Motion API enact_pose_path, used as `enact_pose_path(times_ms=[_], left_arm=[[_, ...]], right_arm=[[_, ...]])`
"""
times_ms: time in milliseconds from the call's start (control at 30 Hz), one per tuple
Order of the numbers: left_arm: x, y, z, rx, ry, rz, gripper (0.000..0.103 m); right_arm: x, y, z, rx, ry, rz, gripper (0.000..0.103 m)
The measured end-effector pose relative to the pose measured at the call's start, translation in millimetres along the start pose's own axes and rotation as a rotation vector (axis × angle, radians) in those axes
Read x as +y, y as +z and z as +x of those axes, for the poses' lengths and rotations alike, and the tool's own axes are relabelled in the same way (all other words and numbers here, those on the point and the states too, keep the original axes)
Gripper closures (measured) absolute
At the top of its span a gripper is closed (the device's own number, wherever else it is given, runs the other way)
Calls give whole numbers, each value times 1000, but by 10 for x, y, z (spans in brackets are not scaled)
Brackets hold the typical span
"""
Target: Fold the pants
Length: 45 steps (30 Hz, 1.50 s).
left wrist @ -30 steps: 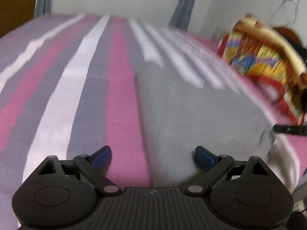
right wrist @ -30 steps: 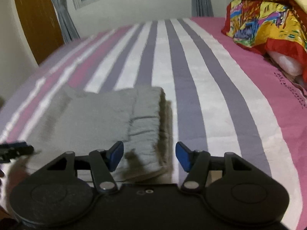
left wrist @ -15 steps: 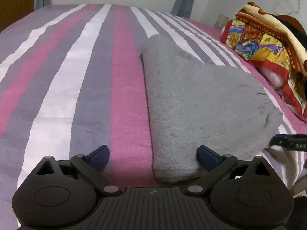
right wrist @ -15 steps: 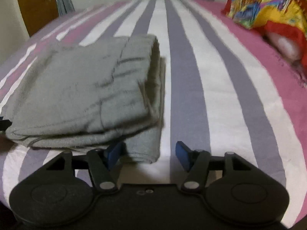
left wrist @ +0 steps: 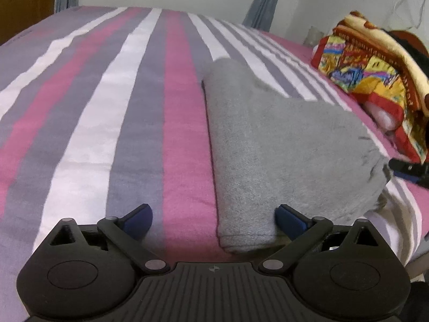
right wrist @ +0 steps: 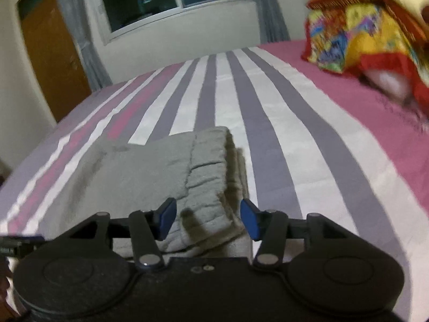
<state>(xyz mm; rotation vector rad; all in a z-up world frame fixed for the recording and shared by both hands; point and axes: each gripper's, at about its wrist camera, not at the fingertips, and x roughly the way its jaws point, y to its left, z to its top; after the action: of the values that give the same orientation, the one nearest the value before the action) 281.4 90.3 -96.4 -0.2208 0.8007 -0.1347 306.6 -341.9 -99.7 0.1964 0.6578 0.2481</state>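
Pants, grey and soft, lay as a compact folded bundle on the striped bedsheet, near the front edge of the bed; a colourful blanket pile sat far right by the wall.

A second before, the left wrist view was smeared with motion; half a second on it had sharpened, and it now held nearly the same framing, so that hand had settled. The left gripper stood released, its jaws about as wide as they go and a little wider than a second earlier; the near left corner of the bundle lay between them, the right pad looking to rest against the fabric, the left pad clear over the pink stripe; nothing was clamped.

The right gripper had shifted about meanwhile, its view sweeping from high to low over the cloth and up again; its jaws were closing, with the ribbed waistband end of the bundle between them; the pads had not yet pressed on it, gaps showing on both sides.

Judging from this, the earlier folds were done and let go, and the right hand was probably taking the waistband edge for a last fold or a tidying tug; the soft stacked layers could slide apart if only the top one were caught.
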Motion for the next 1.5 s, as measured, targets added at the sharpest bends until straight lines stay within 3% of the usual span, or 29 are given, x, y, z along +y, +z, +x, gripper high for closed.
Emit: enact_pose_path(times_ms=[100,167,233,433,567,733,833,933,1033,1133,1333,1400,1500], left_arm=[[34,25,-58,-46,-18,5,7],[41,73,-29,-51,-33,-5,20],[47,124,61,-30,-53,-40,20],[62,270,362,7,-139,-109,21],[55,271,503,5,-151,-123,21],[70,274,558,2,-160,-116,21],[96,280,551,5,-172,-114,21],[114,279,550,2,-186,-109,20],[137,273,554,-4,-194,-118,20],[139,298,541,5,-192,-118,20],[226,379,519,-7,-225,-159,20],[256,443,542,-35,-196,-164,20],[376,551,683,-56,-204,-222,20]], right_arm=[[-138,-33,-77,-28,31,14,56],[-176,-52,-102,-29,49,19,61],[-216,-44,-49,-14,56,34,72],[-436,-13,89,23,157,158,63],[-469,-6,181,43,247,147,72],[-399,23,332,46,257,94,79],[-465,86,292,41,376,95,91],[-541,103,130,-8,452,97,94],[-543,-11,293,39,272,74,94],[-669,-122,378,50,271,217,94],[-659,-80,332,66,258,194,91],[-679,-55,346,73,264,192,90],[-677,-28,357,63,253,185,83]])
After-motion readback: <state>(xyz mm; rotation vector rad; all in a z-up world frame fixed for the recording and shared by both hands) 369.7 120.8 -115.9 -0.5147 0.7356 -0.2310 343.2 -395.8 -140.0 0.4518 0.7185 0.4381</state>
